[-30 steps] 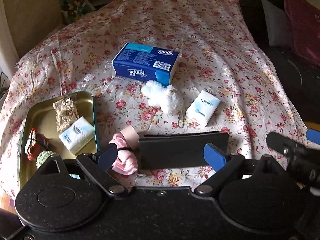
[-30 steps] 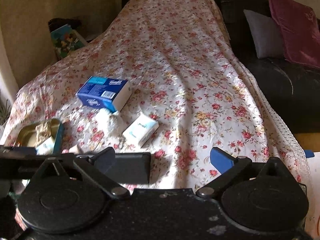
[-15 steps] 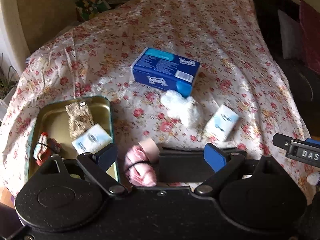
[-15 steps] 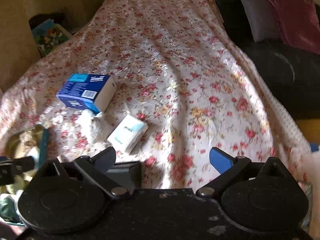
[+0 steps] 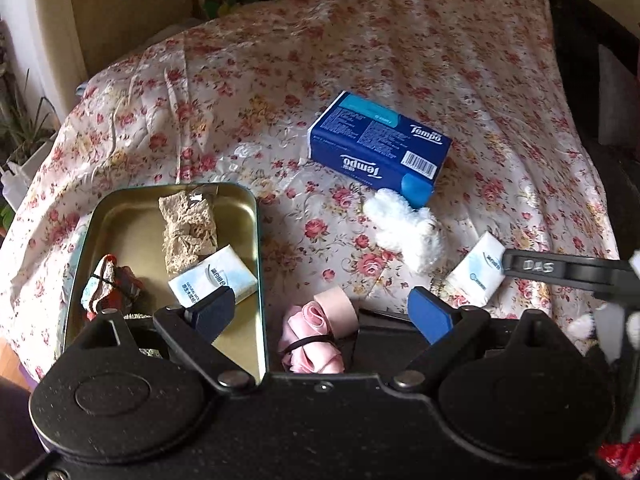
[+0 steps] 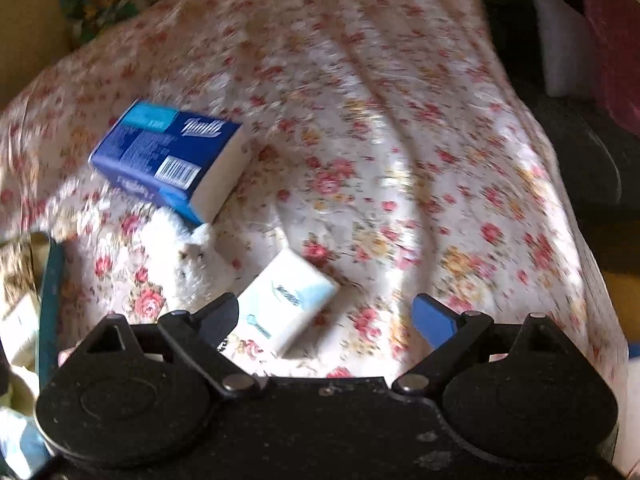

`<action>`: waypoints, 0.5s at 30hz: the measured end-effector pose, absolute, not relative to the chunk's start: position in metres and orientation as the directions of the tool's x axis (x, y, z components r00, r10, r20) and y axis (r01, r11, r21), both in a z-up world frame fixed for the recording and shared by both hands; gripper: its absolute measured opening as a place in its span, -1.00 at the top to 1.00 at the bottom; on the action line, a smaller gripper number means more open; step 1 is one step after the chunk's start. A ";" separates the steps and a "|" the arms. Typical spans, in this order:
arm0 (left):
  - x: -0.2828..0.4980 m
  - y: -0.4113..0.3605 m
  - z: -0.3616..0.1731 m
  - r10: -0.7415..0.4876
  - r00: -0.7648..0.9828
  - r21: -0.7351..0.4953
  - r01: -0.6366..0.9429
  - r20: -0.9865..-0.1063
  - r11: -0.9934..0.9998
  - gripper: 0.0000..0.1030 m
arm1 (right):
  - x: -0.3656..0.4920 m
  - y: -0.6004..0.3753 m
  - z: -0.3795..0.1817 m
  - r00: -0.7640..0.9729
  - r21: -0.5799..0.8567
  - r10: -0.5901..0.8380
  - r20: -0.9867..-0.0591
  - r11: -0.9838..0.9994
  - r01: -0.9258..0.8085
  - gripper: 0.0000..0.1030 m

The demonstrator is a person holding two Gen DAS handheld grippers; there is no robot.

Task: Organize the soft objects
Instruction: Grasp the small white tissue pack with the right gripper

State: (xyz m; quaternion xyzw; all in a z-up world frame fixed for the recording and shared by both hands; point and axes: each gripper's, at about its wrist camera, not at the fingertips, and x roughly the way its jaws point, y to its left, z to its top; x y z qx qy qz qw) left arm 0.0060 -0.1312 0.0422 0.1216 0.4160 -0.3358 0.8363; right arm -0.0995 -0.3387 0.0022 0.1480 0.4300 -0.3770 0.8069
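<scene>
left claw [image 5: 320,312]: jaws spread wide, nothing between the pads, above the flowered bedspread [image 5: 400,60]
right claw [image 6: 326,316]: also wide open, empty; view is motion-blurred
pink ribbon roll [image 5: 314,338]: directly ahead of the left claw, low between its fingers, bound with a black band, lying on the cloth just right of the tin
tin [image 5: 256,240]: under the left claw's left finger; holds a lace piece [image 5: 186,224], a small tissue pack [image 5: 214,276] and a red-patterned bundle [image 5: 110,284]
loose tissue pack [image 6: 286,300]: just ahead of the right claw, nearer its left finger, flat on the cloth
white plush toy [image 5: 408,232]: ahead-right of the left claw, touching the blue tissue box [image 5: 380,148] beyond it
obstruction: dark flat object [image 5: 380,330] beside the ribbon, partly hidden by the left claw body
far right: dark sofa with cushions [image 6: 600,40]
</scene>
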 end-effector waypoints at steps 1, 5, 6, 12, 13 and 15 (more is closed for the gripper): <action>0.007 -0.131 0.041 -0.458 0.424 -0.079 0.661 -0.782 0.746 -0.76 | -0.093 -0.338 -0.002 0.345 -0.106 -0.478 -0.808 0.693 0.713 -0.82; 0.010 -0.132 0.035 -0.447 0.402 -0.086 0.659 -0.799 0.747 -0.76 | -0.074 -0.333 -0.017 0.338 -0.191 -0.477 -0.811 0.763 0.617 -0.82; 0.010 -0.132 0.034 -0.443 0.400 -0.084 0.659 -0.802 0.747 -0.76 | -0.072 -0.332 -0.021 0.339 -0.198 -0.473 -0.813 0.773 0.603 -0.82; 0.016 -0.131 0.027 -0.424 0.388 -0.082 0.651 -0.819 0.754 -0.76 | -0.058 -0.338 -0.040 0.307 -0.195 -0.433 -0.848 0.792 0.579 -0.81; 0.016 -0.132 0.026 -0.424 0.385 -0.084 0.651 -0.820 0.754 -0.76 | -0.057 -0.340 -0.042 0.298 -0.198 -0.432 -0.851 0.791 0.579 -0.81; 0.017 -0.132 0.026 -0.423 0.385 -0.084 0.650 -0.821 0.755 -0.76 | -0.054 -0.345 -0.047 0.282 -0.201 -0.429 -0.858 0.786 0.585 -0.81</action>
